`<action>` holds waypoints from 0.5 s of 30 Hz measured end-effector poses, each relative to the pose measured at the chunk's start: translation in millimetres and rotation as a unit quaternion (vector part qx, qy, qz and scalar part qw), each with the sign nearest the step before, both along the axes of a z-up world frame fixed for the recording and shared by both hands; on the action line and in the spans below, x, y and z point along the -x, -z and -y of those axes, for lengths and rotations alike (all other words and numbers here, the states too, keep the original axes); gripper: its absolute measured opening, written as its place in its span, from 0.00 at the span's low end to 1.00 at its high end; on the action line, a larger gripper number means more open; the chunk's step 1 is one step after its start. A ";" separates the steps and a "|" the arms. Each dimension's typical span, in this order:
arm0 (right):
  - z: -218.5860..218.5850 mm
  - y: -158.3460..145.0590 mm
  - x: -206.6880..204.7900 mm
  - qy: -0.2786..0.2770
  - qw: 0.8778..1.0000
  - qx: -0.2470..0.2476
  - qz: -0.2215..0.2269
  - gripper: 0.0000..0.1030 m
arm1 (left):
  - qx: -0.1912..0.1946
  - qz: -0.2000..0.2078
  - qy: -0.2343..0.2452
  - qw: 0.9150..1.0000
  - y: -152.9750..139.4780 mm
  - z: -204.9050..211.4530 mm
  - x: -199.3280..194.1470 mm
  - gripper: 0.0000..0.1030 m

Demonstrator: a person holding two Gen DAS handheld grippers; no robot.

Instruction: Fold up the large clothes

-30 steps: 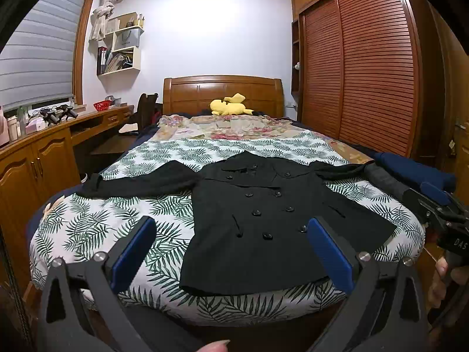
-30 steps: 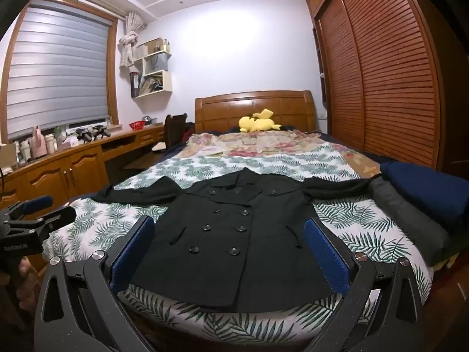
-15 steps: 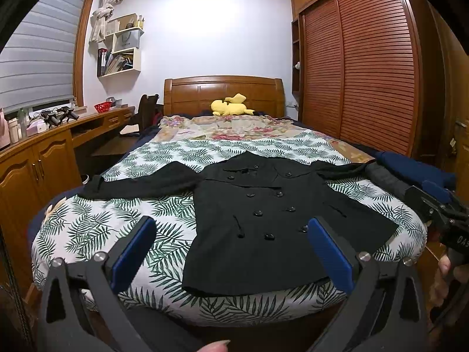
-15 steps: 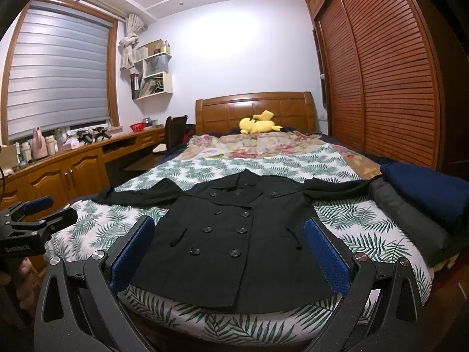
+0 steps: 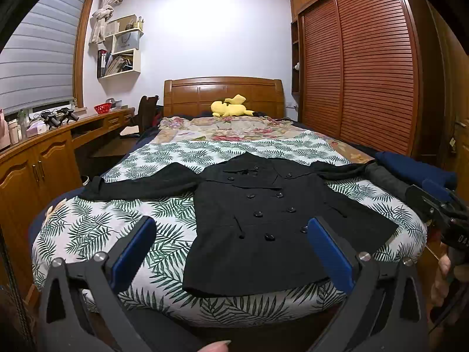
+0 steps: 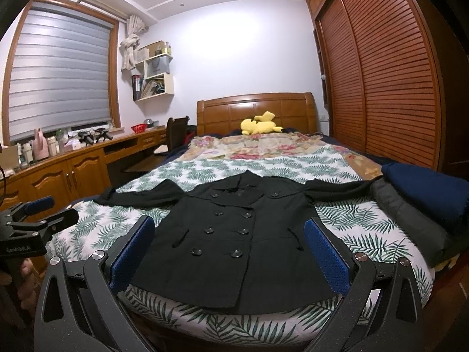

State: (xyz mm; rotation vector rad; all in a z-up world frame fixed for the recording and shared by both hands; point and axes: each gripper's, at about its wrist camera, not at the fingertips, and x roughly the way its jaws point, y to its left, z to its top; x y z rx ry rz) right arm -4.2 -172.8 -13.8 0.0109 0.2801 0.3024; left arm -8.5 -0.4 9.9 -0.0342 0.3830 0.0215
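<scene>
Black double-breasted coat [image 5: 272, 220] spread flat, sleeves out, at bed's [image 5: 96, 234] foot edge. Left gripper [image 5: 231, 243] and right gripper [image 6: 228, 243] wide open, empty.

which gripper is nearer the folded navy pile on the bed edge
Right. The right gripper sits beside the navy pile; the left gripper hangs off the bed's opposite side.

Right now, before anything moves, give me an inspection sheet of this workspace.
Surface: bed with leaf-print cover, flowered blanket further back.
Job's things: black coat flat, buttoned, sleeves spread sideways.
Clutter: folded navy and grey clothes at the bed's right edge; yellow plush toy by the headboard.
Grippers: left tool open, empty; right tool open, empty.
Cables: nothing seen.
Surroundings: wooden desk, wardrobe, wall shelves.
</scene>
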 end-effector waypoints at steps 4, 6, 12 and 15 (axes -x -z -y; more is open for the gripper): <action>-0.8 -0.6 0.4 0.000 1.000 -0.001 0.000 1.00 | 0.000 0.001 0.000 1.000 -0.1 0.5 1.3 1.00; -0.9 -0.4 0.5 0.000 1.000 0.000 0.000 1.00 | 0.000 0.001 0.000 1.000 -0.2 0.4 1.6 1.00; -0.4 0.0 0.7 0.000 1.000 0.000 0.001 1.00 | 0.001 0.001 0.004 1.000 -2.4 0.7 3.0 1.00; 0.1 -0.2 0.8 0.000 1.000 -0.002 0.001 1.00 | -0.002 0.003 0.005 1.000 -3.4 2.5 3.9 1.00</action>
